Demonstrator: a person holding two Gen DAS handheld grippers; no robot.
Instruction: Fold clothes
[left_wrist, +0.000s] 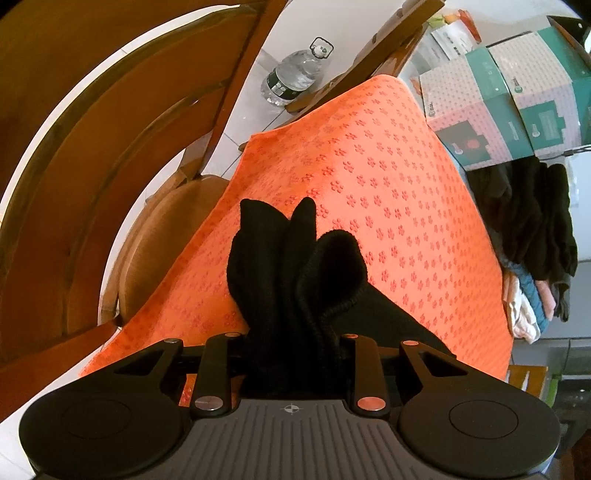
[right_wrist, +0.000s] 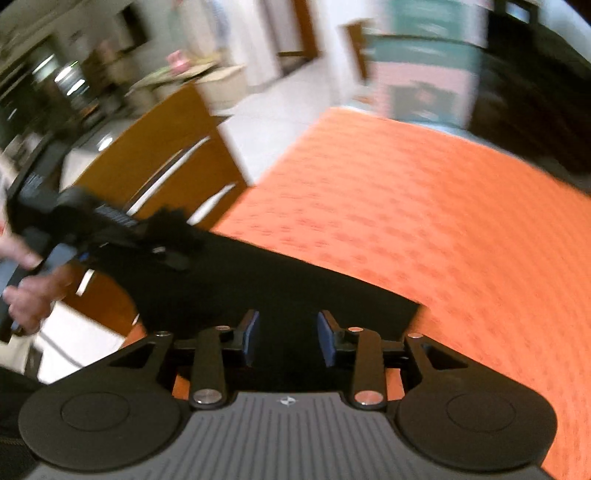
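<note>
A black knit garment (left_wrist: 291, 266) bunches up between the fingers of my left gripper (left_wrist: 291, 343), which is shut on it; the cloth hides the pads. The rest of the garment (right_wrist: 277, 288) lies flat on the orange flower-patterned cloth (left_wrist: 388, 184) along its near edge. In the blurred right wrist view, my right gripper (right_wrist: 288, 339) hovers over that flat black part. Its blue pads (right_wrist: 327, 339) stand apart with nothing pinched between them. A hand (right_wrist: 26, 295) holds the left gripper (right_wrist: 159, 240) at the garment's left end.
Wooden chairs (left_wrist: 110, 166) stand left of the orange cloth, with a large water bottle (left_wrist: 295, 74) on the white floor behind. Pink and teal boxes (left_wrist: 498, 110) sit at the far right. A dark clothes pile (left_wrist: 528, 206) and folded items (left_wrist: 528, 310) lie along the right edge.
</note>
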